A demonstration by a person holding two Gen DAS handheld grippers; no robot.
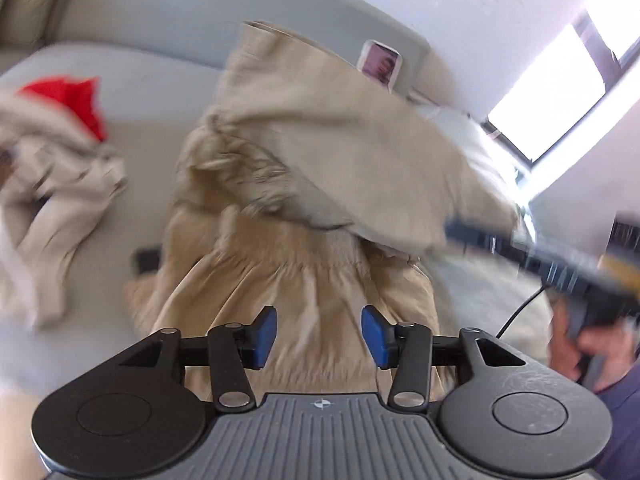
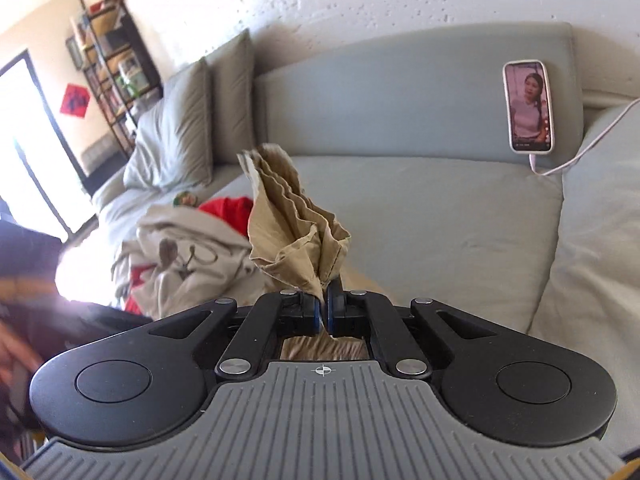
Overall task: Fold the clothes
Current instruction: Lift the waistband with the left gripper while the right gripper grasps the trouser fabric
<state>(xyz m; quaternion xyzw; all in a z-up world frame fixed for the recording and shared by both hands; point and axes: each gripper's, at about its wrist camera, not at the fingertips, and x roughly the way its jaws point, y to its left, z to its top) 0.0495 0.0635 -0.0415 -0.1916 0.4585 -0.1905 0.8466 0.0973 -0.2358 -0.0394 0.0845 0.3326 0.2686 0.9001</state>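
Observation:
A tan garment lies on the grey sofa seat, one part lifted and folded over the rest. My left gripper is open and empty, just above the garment's near hem. My right gripper is shut on a bunched edge of the tan garment, holding it up above the seat. The right gripper also shows blurred in the left wrist view, at the lifted part's right end.
A pile of pale clothes with a red item lies on the sofa's left part; it also shows in the left wrist view. A phone with a cable leans on the backrest. Cushions stand at the far left. A small dark object lies beside the garment.

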